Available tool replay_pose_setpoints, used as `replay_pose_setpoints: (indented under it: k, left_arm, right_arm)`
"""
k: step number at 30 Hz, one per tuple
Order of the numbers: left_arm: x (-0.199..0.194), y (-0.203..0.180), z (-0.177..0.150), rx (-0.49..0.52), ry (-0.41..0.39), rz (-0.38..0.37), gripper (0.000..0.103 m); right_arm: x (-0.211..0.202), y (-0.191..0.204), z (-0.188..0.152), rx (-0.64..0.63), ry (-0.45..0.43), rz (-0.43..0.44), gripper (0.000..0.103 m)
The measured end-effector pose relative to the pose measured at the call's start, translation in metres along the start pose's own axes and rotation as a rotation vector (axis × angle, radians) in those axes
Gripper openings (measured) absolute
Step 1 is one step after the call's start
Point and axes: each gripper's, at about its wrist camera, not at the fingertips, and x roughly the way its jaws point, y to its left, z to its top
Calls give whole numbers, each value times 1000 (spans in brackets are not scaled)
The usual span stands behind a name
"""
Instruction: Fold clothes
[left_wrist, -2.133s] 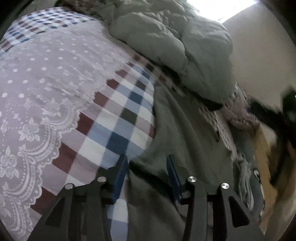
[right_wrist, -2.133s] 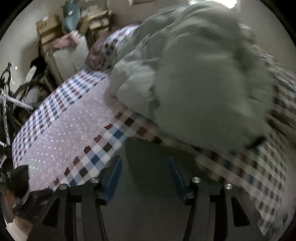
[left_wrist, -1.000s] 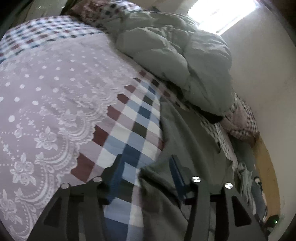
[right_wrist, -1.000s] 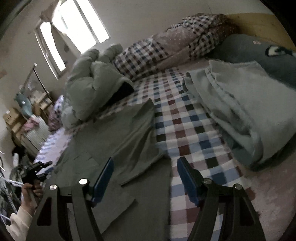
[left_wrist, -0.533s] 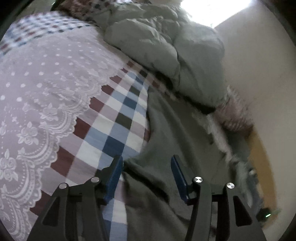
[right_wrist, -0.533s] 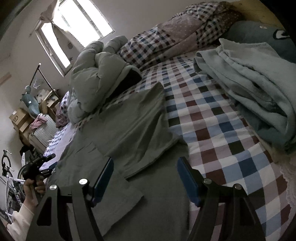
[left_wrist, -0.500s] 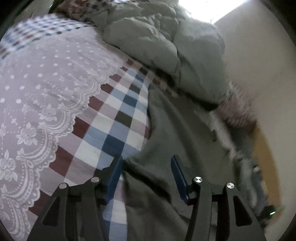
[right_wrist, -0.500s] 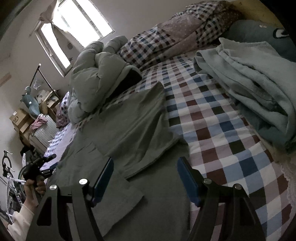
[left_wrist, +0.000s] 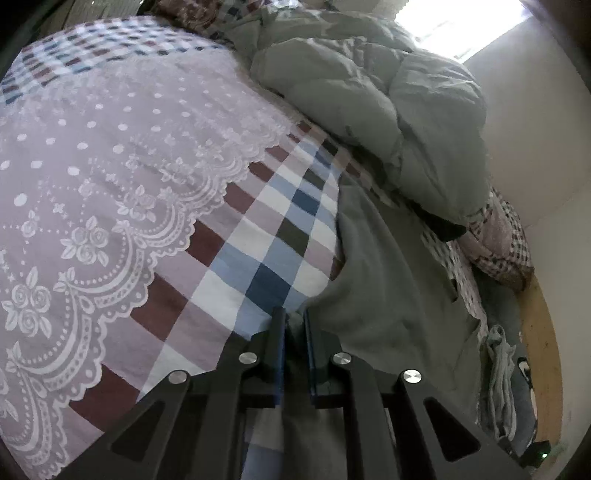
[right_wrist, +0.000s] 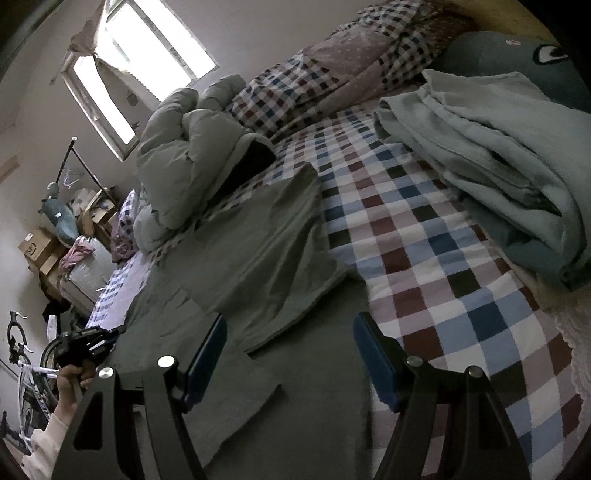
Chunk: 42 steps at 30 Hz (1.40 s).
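Nearest the left wrist camera, the left gripper (left_wrist: 293, 321) is closing its jaws, now narrow, on a pinched edge of the grey-green cotton garment (left_wrist: 391, 295); a fold of the cloth sits between the blue pads, so this looks like the grasp that starts a fold. The garment lies spread flat on the bed with the checked red, blue and white cover (left_wrist: 266, 236), one panel already doubled over its middle, probably so its edges can be lined up before the next fold. The gripper tilts down toward the bed, its tips at the cloth's border where it meets the checks. In the right wrist view, the right gripper (right_wrist: 290, 350) hangs over the other side of the same garment, angled downward, jaws wide with nothing between them, seemingly waiting to take a matching edge. At the far left of that view the person's left hand (right_wrist: 72, 376) grips the other tool's handle. Farther off lie the lace-trimmed dotted lilac spread (left_wrist: 110, 177), a rumpled pale green quilt (left_wrist: 369, 96), a folded light-blue blanket (right_wrist: 509, 155) and, beyond, the bright window (right_wrist: 140, 70).
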Motion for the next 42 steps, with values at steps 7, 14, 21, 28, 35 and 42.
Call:
replay_pose_setpoints:
  k: [7, 14, 21, 28, 35, 42]
  left_arm:
    - [-56, -5, -17, 46, -186, -11, 50]
    - [-146, -7, -46, 43, -422, -43, 64]
    - [-270, -16, -83, 89, -586, -84, 79]
    - [-355, -43, -116, 242, -566, -141, 83]
    - [-421, -69, -139, 351, -599, -144, 83]
    - [-506, -83, -151, 364, -676, -257, 87]
  right_arm:
    - [-20, 5, -3, -38, -39, -43, 75]
    - [-62, 38, -16, -165, -128, -71, 75]
    - [-146, 71, -27, -197, -261, -11, 75]
    - [-260, 131, -70, -346, -472, 100, 87]
    - [-316, 164, -103, -382, -549, 181, 91]
    - [-395, 186, -97, -408, -642, 279, 92]
